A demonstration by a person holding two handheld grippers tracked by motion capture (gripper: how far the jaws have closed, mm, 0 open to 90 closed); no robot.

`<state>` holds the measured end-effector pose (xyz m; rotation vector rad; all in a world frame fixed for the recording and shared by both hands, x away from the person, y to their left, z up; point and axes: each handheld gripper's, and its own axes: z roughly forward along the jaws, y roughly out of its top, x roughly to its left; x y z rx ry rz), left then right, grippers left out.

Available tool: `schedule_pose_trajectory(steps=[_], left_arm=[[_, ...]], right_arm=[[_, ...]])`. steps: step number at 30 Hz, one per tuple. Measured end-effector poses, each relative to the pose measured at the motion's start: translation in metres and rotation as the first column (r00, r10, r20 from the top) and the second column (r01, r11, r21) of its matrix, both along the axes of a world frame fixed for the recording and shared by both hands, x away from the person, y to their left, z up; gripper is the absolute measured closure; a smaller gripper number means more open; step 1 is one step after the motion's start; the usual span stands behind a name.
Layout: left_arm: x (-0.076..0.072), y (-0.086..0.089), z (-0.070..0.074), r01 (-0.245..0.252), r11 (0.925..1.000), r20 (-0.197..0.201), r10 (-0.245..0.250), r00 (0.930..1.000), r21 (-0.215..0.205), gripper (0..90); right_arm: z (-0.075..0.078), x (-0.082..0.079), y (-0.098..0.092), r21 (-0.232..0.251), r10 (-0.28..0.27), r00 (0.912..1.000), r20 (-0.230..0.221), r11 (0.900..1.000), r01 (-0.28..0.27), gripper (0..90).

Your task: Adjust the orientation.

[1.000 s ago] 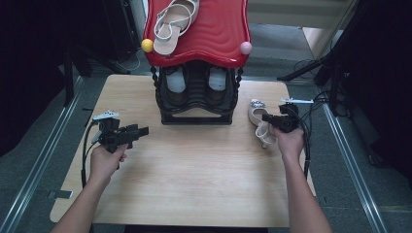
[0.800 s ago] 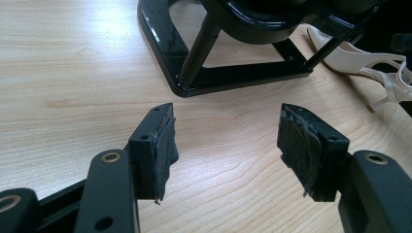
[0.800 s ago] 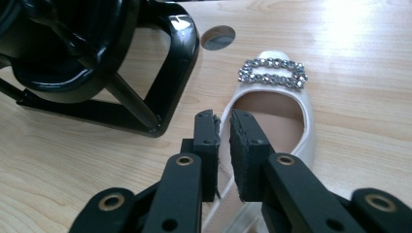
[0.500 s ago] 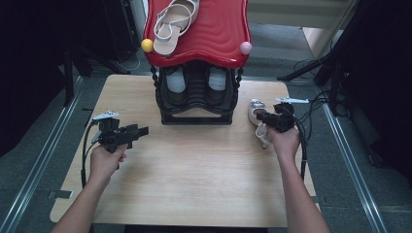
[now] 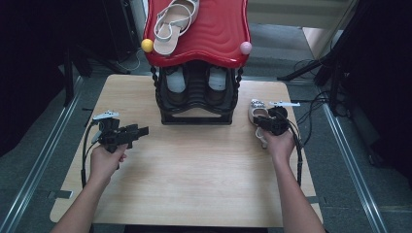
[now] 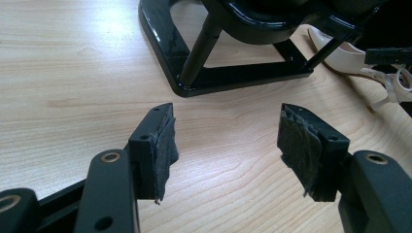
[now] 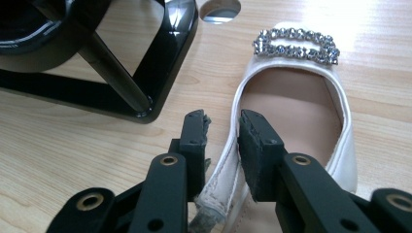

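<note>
A white flat shoe (image 5: 256, 108) with a rhinestone buckle (image 7: 296, 46) lies on the wooden table (image 5: 194, 170), just right of the black shoe rack (image 5: 197, 104). My right gripper (image 5: 261, 124) sits low over the shoe's heel end. In the right gripper view its jaws have just been opening, then closing slightly. My right gripper (image 7: 223, 131) straddles the shoe's (image 7: 291, 102) left side wall, with a gap still beside the left pad (image 7: 204, 133). My left gripper (image 5: 143, 130) hovers open at the table's left. Nothing lies between the jaws of my left gripper (image 6: 226, 141).
The rack carries a red wavy top tray (image 5: 214, 34) with a beige strappy sandal (image 5: 172, 22) on it, plus a yellow ball (image 5: 147, 45) and a pink ball (image 5: 246, 47) at its corners. Two shoes (image 5: 176, 80) stand inside the rack. Cables trail off the table's right edge.
My right gripper has shifted slightly left and down onto the white shoe, and its jaws stand wider than before. The left gripper has stayed still.
</note>
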<state>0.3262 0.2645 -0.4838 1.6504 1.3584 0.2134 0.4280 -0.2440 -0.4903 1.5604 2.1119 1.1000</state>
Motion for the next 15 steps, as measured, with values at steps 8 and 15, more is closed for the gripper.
schedule_pose_trajectory(steps=[8,15], left_arm=[[0.0001,-0.0009,-0.0003,0.002,1.0,0.0,-0.002,1.0,0.002,39.4],[0.0002,-0.0015,-0.0004,0.001,1.0,-0.002,-0.001,1.0,0.001,39.4]], right_arm=[[-0.0026,0.0018,0.0002,-0.006,-0.017,0.9988,-0.046,1.0,0.017,76.3],[-0.0039,0.0048,0.0017,-0.053,-0.027,0.9972,-0.069,0.998,0.024,84.9]])
